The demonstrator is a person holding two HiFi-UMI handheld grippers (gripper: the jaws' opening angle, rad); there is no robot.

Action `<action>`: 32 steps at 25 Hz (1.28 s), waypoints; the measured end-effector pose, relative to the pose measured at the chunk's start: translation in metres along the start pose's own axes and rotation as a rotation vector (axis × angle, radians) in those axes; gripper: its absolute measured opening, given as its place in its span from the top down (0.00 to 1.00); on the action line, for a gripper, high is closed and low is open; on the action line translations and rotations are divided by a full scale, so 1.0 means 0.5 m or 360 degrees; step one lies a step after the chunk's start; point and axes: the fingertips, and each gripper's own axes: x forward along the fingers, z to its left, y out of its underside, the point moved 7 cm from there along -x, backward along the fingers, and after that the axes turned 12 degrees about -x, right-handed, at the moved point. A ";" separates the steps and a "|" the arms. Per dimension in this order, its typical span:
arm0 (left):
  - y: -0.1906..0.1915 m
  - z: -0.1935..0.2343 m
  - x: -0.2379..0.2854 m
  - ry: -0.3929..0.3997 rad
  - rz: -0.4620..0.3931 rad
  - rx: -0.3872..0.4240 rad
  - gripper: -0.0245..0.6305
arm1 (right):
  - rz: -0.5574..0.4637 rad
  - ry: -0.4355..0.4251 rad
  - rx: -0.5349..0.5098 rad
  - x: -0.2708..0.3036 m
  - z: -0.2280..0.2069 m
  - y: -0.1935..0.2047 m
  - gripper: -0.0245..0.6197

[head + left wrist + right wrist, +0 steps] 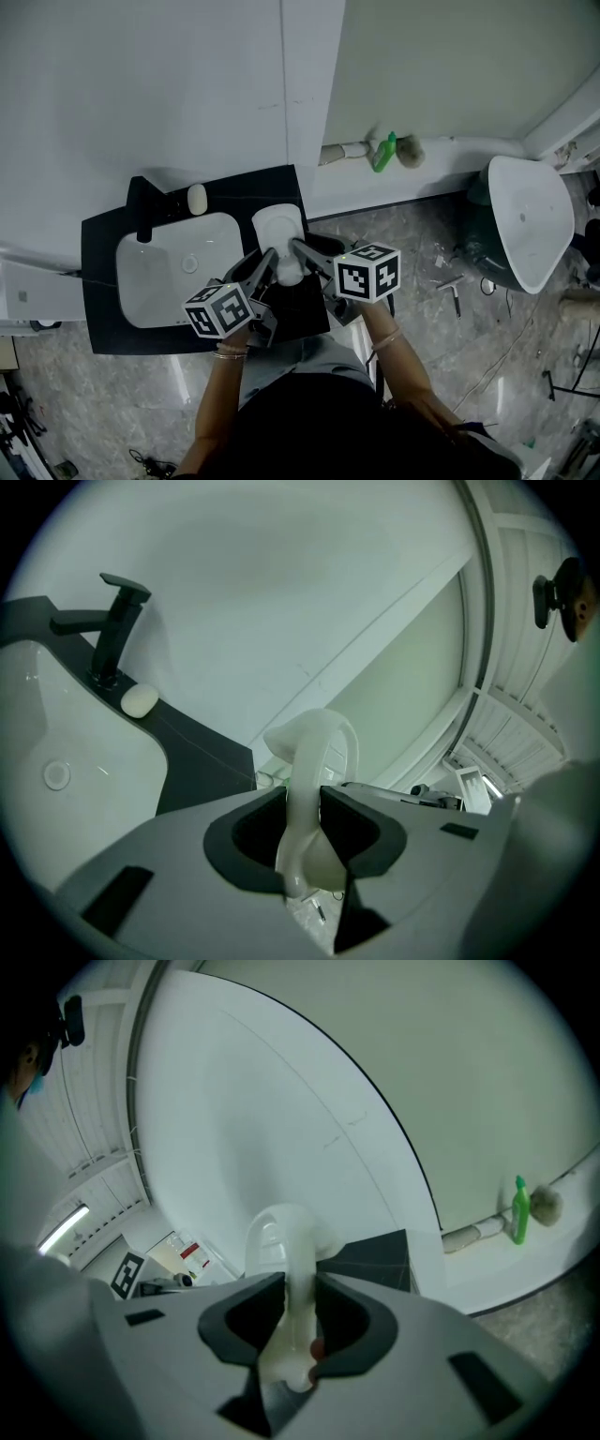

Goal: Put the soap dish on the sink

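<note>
A white soap dish (279, 231) hangs over the right end of the black sink counter (103, 281), beside the white basin (159, 281). Both grippers hold it by its near edge. My left gripper (269, 261) comes in from the lower left and is shut on the dish rim (314, 761). My right gripper (300, 249) comes in from the right and is shut on the same dish (281, 1241). In each gripper view the thin white rim stands upright, pinched between the dark pads. A black faucet (143, 223) and a white soap bar (197, 199) sit behind the basin.
The faucet (112, 630) and soap bar (140, 700) stand left of the dish. A green bottle (384, 150) and a pipe lie along the wall base. A loose white basin (530, 220) and small tools (450, 286) are on the marble floor at right.
</note>
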 end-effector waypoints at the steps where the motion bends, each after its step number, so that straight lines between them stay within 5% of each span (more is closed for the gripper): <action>1: -0.010 0.012 0.015 -0.0004 0.0005 -0.0003 0.78 | 0.0006 0.0012 0.0008 0.015 -0.014 -0.003 0.80; 15: -0.111 0.151 0.216 -0.0061 0.0167 0.0021 0.78 | 0.0106 0.0198 0.0090 0.184 -0.191 -0.014 0.80; 32: -0.090 0.245 0.293 -0.0164 0.0285 -0.0117 0.78 | 0.0216 0.0175 0.0173 0.259 -0.280 0.050 0.80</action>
